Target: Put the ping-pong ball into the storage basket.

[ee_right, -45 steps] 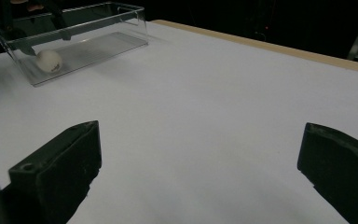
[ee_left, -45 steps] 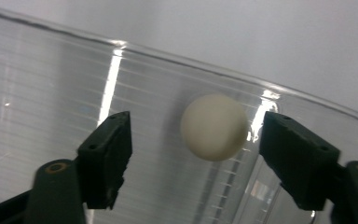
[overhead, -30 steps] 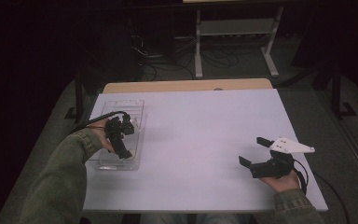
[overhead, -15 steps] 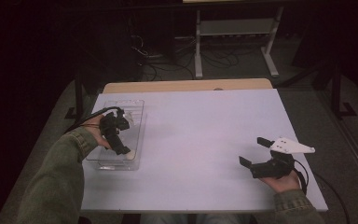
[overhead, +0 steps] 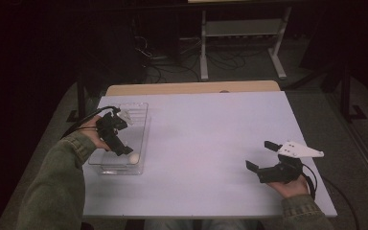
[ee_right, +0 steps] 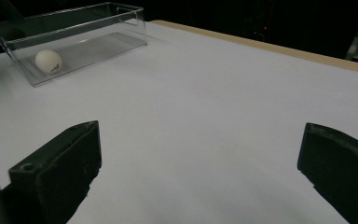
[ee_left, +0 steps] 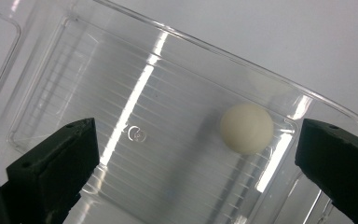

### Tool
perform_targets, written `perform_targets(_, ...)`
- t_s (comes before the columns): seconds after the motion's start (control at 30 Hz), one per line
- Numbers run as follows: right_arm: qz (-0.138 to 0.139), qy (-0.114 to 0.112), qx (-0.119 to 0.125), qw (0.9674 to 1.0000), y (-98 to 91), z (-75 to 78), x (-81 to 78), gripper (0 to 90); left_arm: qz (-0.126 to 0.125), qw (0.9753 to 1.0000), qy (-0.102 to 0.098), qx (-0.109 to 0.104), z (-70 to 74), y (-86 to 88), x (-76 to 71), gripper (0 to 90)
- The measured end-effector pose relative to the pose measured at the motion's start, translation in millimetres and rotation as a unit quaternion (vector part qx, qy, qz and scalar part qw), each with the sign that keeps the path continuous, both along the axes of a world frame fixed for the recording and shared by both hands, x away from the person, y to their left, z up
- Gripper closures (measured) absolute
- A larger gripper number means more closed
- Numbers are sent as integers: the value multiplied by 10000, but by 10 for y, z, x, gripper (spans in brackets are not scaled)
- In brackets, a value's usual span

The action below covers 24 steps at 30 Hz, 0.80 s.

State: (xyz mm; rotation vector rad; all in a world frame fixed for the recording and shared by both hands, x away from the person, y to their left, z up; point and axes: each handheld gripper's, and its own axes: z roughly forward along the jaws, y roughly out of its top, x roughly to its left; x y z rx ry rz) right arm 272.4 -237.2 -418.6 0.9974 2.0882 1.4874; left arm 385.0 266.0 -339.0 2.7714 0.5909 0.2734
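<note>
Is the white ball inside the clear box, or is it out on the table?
Inside. The white ball lies on the floor of the clear box, near its near end.

The ball's point(ee_right: 48, 61) small dark mark is too small to read.

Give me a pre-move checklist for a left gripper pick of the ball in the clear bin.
1. Left gripper open: ok, jaws stand wide apart.
2. White ball between the jaws' line: ok, though nearer one jaw.
3. Ball loose in the clear plastic bin: ok, nothing else inside.
4. Ball's gap to the bin's end wall: cannot tell, it lies near a corner.
5. Right gripper out of the way: ok, open, far across the white table.
</note>
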Motion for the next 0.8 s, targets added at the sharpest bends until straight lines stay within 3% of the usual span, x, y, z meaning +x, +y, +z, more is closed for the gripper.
perform_targets(0.23,-12,-2,-11,10000,0,-2,2,0,210,9988,-206,-402,-4,142,-52,0)
perform_targets(0.4,-21,-8,-9,10000,-2,-2,3,0,346,9962,-441,-662,9,208,-105,0)
perform_targets(0.67,-26,-11,-16,10000,-2,-3,1,0,428,9944,-615,-743,48,266,-205,0)
perform_targets(0.8,-38,-8,-9,10000,-3,-2,0,0,514,9923,-716,-868,91,299,-238,0)
